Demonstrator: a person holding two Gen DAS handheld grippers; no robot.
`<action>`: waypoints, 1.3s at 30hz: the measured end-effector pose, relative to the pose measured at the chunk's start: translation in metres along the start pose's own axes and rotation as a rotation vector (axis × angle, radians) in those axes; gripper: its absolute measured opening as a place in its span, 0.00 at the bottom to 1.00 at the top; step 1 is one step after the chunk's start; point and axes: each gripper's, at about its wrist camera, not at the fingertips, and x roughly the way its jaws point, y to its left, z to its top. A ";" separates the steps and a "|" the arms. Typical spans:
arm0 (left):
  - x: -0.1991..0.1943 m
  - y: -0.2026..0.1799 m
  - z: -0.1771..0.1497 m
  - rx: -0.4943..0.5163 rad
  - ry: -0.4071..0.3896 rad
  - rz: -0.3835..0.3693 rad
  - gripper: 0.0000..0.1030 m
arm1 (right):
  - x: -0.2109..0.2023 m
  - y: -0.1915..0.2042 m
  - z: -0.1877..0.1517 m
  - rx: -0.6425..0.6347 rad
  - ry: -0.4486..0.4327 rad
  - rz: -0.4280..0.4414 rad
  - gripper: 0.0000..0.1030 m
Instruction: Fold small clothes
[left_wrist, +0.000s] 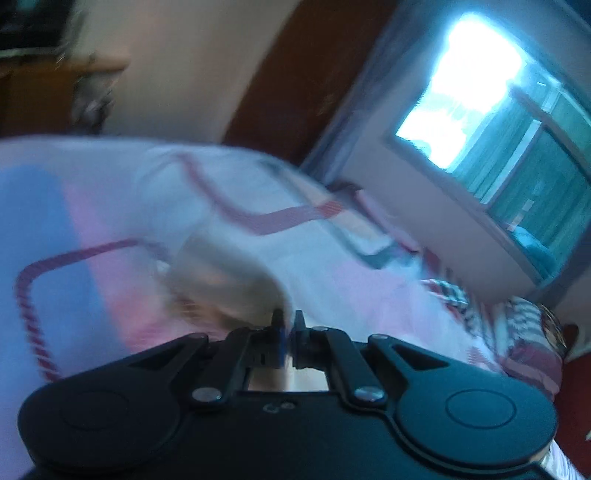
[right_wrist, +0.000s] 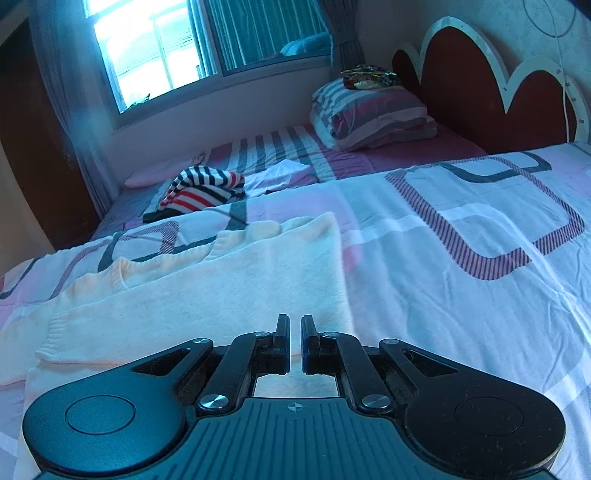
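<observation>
left tool (left_wrist: 289, 321) pinching cream sweater (right_wrist: 207, 291)

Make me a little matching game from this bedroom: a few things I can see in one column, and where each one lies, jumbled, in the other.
Things:
1. cream sweater
2. striped garment
3. striped pillow
4. right hand-held gripper

Places:
A. by the headboard
B. spread flat in the middle of the bed
C. at the sweater's near edge, jaws almost closed
D. bunched on the bed's far side, below the window

Pairs: 1-B, 2-D, 3-A, 4-C
</observation>
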 end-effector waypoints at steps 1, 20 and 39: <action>-0.002 -0.015 -0.001 0.029 -0.008 -0.021 0.02 | 0.000 -0.004 0.000 0.006 0.000 0.002 0.04; -0.008 -0.390 -0.226 0.919 0.284 -0.377 0.02 | -0.006 -0.071 0.020 0.114 -0.029 0.075 0.04; -0.039 -0.233 -0.204 0.719 0.144 -0.151 0.70 | 0.034 -0.012 0.019 -0.030 0.019 0.265 0.63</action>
